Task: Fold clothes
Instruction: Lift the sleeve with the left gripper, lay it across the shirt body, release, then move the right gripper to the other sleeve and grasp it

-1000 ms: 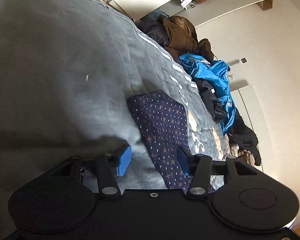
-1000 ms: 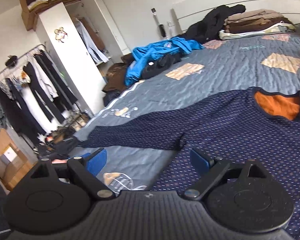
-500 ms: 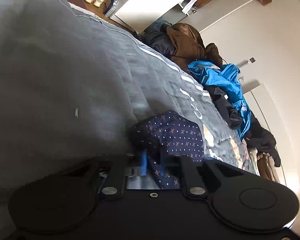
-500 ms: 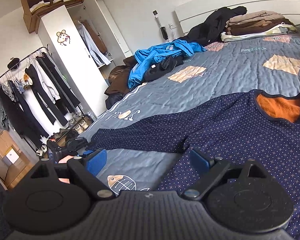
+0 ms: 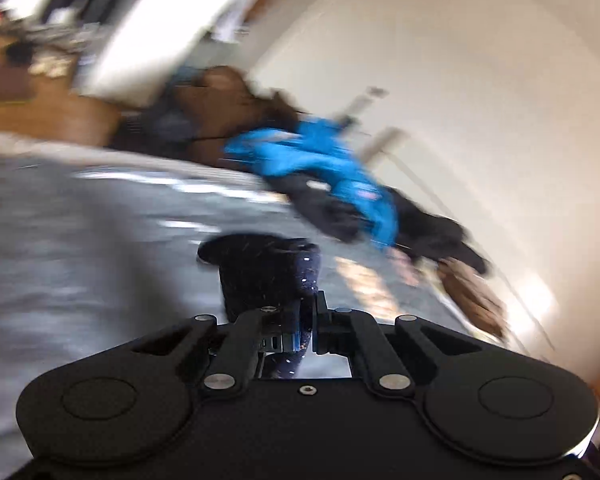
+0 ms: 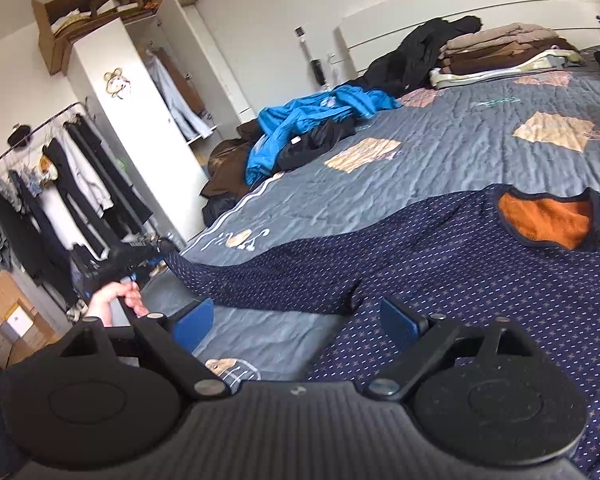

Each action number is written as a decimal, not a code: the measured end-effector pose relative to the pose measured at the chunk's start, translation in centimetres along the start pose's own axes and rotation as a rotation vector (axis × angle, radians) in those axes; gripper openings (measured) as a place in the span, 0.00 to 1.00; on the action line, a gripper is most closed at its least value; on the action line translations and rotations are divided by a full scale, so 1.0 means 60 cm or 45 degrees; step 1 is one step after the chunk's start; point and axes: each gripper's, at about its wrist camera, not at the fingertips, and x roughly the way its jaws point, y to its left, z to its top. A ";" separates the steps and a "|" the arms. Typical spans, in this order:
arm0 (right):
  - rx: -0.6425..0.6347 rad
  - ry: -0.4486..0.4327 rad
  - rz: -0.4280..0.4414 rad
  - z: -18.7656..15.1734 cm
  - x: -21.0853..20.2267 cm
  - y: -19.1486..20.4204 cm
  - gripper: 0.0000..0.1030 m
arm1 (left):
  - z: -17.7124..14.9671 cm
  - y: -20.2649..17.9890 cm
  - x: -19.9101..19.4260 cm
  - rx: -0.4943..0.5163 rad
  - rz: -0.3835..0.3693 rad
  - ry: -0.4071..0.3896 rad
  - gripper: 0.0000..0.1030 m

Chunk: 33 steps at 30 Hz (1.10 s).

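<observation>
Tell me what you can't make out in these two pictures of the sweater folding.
- Left wrist view: motion blur smears the bedspread and the clothes pile.
- Left wrist view: the left tool is shut on the sleeve cuff, hiding how much cloth it pinches.
- Right wrist view: the navy sweater runs off the right edge; its hem hides behind the open right tool.

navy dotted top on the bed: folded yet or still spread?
Spread. The navy top lies flat on the bedspread, orange-lined collar open; only its sleeve end is lifted, pinched in the left hand-held gripper.
</observation>
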 end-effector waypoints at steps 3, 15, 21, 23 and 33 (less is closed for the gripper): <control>0.030 -0.026 -0.037 0.009 -0.013 -0.019 0.87 | -0.037 -0.108 0.002 0.120 -0.189 0.067 0.05; 0.248 -0.234 -0.265 0.056 -0.119 -0.153 0.87 | -0.410 -0.425 0.048 0.506 -0.625 0.515 0.05; 0.300 -0.242 -0.373 0.049 -0.150 -0.226 0.88 | -0.547 -0.423 0.077 0.647 -0.566 0.804 0.05; 0.346 -0.226 -0.424 0.042 -0.151 -0.253 0.88 | -0.554 -0.413 0.074 0.732 -0.520 0.840 0.12; 0.301 -0.177 -0.500 0.025 -0.124 -0.264 0.88 | -0.466 -0.395 -0.091 1.063 -0.454 0.663 0.59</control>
